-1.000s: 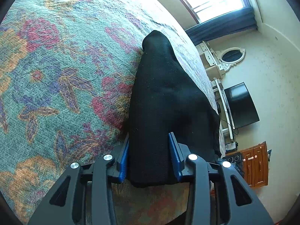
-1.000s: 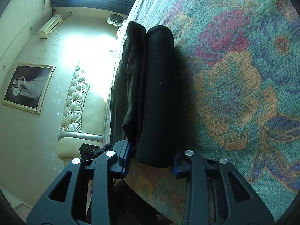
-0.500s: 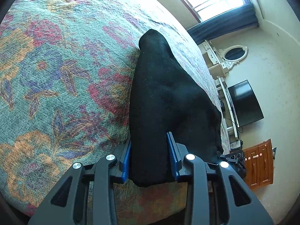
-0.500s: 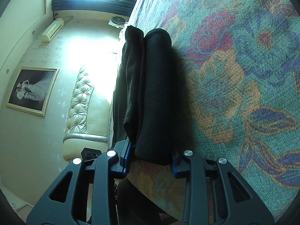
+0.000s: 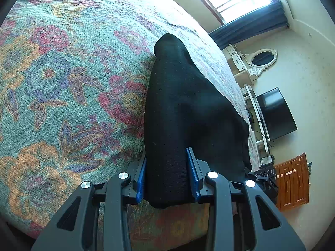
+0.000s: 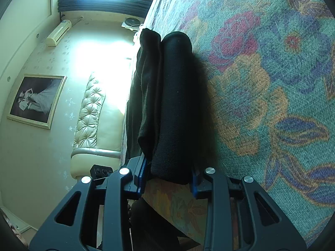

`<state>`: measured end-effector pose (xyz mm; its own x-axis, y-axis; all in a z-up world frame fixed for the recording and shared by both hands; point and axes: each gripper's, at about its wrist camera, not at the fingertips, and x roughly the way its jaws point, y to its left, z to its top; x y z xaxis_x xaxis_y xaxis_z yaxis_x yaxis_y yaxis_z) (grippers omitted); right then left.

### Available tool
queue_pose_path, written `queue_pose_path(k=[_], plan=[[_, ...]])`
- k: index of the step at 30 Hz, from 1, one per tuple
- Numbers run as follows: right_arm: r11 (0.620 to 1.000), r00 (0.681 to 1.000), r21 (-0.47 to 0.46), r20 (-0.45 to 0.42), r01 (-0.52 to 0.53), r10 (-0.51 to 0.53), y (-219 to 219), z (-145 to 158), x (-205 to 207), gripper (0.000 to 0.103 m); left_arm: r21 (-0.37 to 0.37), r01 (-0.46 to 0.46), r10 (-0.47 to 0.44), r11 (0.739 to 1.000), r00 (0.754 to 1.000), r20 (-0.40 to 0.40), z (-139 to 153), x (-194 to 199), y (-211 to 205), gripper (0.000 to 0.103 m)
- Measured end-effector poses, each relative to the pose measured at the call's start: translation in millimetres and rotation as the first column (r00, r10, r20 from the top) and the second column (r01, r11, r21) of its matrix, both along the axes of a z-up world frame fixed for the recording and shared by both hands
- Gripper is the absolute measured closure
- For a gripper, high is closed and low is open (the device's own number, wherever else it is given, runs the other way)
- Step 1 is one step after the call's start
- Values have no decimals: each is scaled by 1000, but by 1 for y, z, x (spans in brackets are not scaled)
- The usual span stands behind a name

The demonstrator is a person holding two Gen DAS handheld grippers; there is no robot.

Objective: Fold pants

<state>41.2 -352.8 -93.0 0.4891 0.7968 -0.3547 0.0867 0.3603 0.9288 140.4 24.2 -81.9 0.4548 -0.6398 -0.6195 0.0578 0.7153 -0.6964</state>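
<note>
The black pants (image 5: 188, 108) lie folded into a thick bundle on the flowered bedspread (image 5: 62, 83). My left gripper (image 5: 167, 175) is shut on the near end of the bundle, its blue pads pressing both sides. In the right wrist view the same black pants (image 6: 167, 96) show several stacked layers, and my right gripper (image 6: 169, 175) is shut on their near edge. The far end of the bundle rests on the bedspread (image 6: 261, 83). The pads are mostly hidden by the cloth.
The bed's edge runs just under both grippers. Beyond the bed stand a dark television (image 5: 276, 113), a white dresser with an oval mirror (image 5: 259, 58), a wooden cabinet (image 5: 293, 182), a tufted headboard (image 6: 90, 113) and a framed picture (image 6: 35, 100).
The left wrist view has tilted slightly, so the bundle sits a little higher and more of the bed's edge shows. Both grips are unchanged.
</note>
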Motion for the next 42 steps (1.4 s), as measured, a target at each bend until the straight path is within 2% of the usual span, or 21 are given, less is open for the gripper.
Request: queue_pose_path(k=[25, 28, 30, 32, 34, 36, 37, 39, 42], plan=[[1000, 1000, 14, 7, -7, 7, -12, -9, -10, 72, 10, 11, -11, 1000, 1000, 4, -1, -5, -5, 68], [1000, 1000, -3, 14, -22, 22, -14, -9, -9, 70, 7, 14, -14, 1000, 1000, 4, -1, -3, -5, 66], [999, 999, -34, 22, -36, 36, -14, -4, -10, 61, 5, 22, -22, 1000, 1000, 5, -2, -2, -3, 61], [996, 998, -79, 32, -47, 50, -16, 5, -12, 52, 5, 38, -38, 999, 999, 10, -1, -2, 2, 46], [987, 997, -150, 45, -55, 62, -20, 14, -12, 43, 3, 23, -24, 1000, 999, 40, 2, -3, 13, 38], [978, 997, -204, 55, -42, 55, -26, 22, -9, 32, 5, -7, 6, 1000, 998, 59, 3, 1, 27, 37], [975, 998, -220, 57, -25, 38, -31, 24, -4, 31, 0, -15, 15, 1000, 998, 57, 3, 6, 32, 36], [976, 999, -218, 53, 13, -2, -40, 24, 9, 25, -16, -17, 18, 1000, 999, 48, 0, 21, 39, 35], [981, 999, -195, 41, 11, -3, -40, 21, 41, 21, -29, 14, -13, 999, 999, 38, -6, 52, 34, 35]])
